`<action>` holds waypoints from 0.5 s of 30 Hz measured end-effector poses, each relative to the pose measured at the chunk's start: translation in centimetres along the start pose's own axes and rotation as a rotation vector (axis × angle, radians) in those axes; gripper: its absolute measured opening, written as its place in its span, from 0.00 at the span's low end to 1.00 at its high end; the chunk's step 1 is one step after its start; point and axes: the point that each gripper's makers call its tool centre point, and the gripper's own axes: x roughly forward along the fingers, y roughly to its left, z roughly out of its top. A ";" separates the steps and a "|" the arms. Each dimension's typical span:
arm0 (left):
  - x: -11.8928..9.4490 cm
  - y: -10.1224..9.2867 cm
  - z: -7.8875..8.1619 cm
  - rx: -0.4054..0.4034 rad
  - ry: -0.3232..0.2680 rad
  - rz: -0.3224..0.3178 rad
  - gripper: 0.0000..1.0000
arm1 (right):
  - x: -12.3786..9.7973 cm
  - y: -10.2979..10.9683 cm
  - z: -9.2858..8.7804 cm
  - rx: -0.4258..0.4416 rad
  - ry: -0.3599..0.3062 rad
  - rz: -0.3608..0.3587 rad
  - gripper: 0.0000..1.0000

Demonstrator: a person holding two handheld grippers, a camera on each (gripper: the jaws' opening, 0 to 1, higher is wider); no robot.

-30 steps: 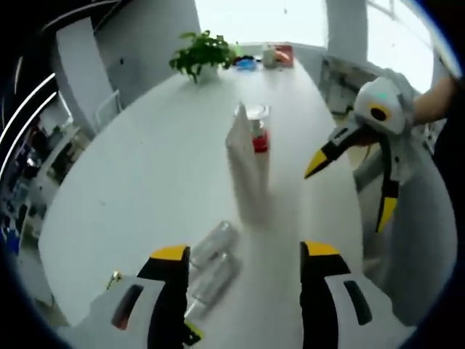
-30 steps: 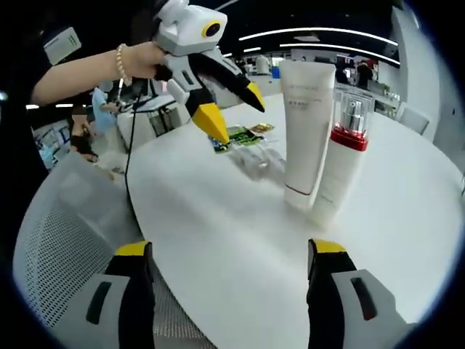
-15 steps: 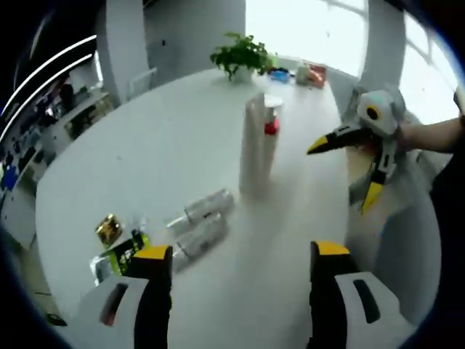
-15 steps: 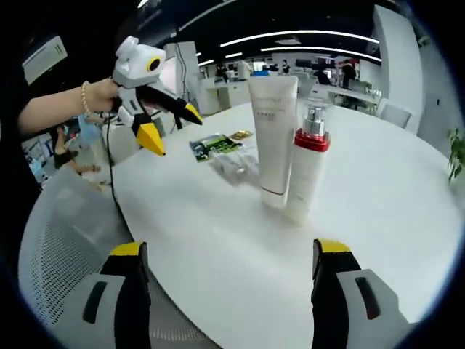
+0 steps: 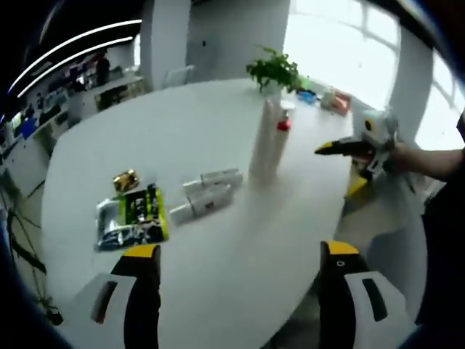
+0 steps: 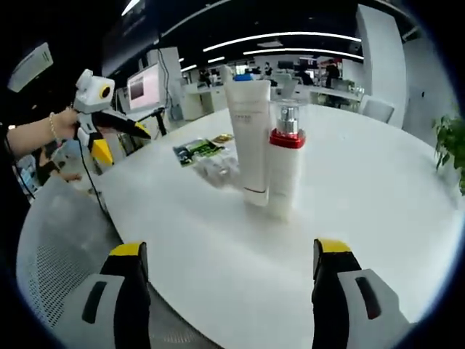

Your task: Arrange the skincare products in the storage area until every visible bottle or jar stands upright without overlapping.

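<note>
Both tools have been drawn back from the products since the earlier frames, so more of the round white bench [image 5: 218, 240] is seen and the products look smaller. Held with jaws spread and empty, the left tool [image 5: 240, 256] hovers over the bench's near edge; the right tool [image 6: 227, 251] is likewise held wide open, with nothing between its jaws. Near the bench's middle, a tall white squeeze tube [image 6: 248, 138] stands upright, touching or just beside a white pump bottle with a red collar and clear cap [image 6: 285, 163]; in the left gripper view the bottle is mostly hidden behind the tube. Two small clear-capped bottles [image 5: 205, 193] lie on their sides next to each other. Beside them lie green and gold sachets [image 5: 133, 217], whose print is too blurred to be made out. A potted green plant [image 5: 275, 71] stands at the far edge.
</note>
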 end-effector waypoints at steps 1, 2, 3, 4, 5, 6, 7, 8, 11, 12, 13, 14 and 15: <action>-0.2 0.1 -0.3 -0.015 -0.006 0.009 0.92 | 0.1 0.0 -0.1 -0.003 0.007 0.003 0.95; -0.6 0.3 -0.9 -0.037 -0.007 0.027 0.94 | 0.1 0.2 -0.2 -0.006 0.013 0.009 0.95; -0.9 0.4 -1.3 -0.048 -0.007 0.034 0.95 | 0.2 0.2 -0.2 -0.006 0.014 0.013 0.96; -1.1 0.5 -1.9 -0.066 -0.008 0.043 0.95 | 0.2 0.4 -0.2 0.000 0.015 0.020 0.96; -1.3 0.4 -2.1 -0.075 -0.015 0.045 0.96 | 0.2 0.4 -0.2 0.001 0.016 0.020 0.97; -1.4 0.3 -2.6 -0.098 -0.025 0.046 0.97 | 0.3 0.5 -0.3 -0.005 0.021 0.022 0.97; -1.5 0.2 -2.8 -0.110 -0.028 0.045 0.98 | 0.4 0.5 -0.3 -0.009 0.026 0.024 0.97; -1.7 0.0 -3.2 -0.139 -0.036 0.043 0.98 | 0.4 0.6 -0.4 -0.009 0.031 0.027 0.98; -2.2 -0.5 -3.8 -0.162 -0.055 0.054 0.99 | 0.5 0.7 -0.5 -0.012 0.040 0.032 0.99; -2.3 -0.8 -4.0 -0.171 -0.057 0.056 0.99 | 0.5 0.7 -0.6 -0.012 0.042 0.033 0.99; -2.5 -0.9 -4.1 -0.186 -0.065 0.058 0.99 | 0.5 0.7 -0.7 -0.010 0.045 0.038 0.99; -2.6 -1.0 -4.2 -0.196 -0.071 0.060 0.99 | 0.5 0.8 -0.8 -0.008 0.047 0.041 0.99; -2.8 -1.1 -4.3 -0.214 -0.077 0.068 0.98 | 0.5 0.8 -0.9 -0.009 0.054 0.044 0.99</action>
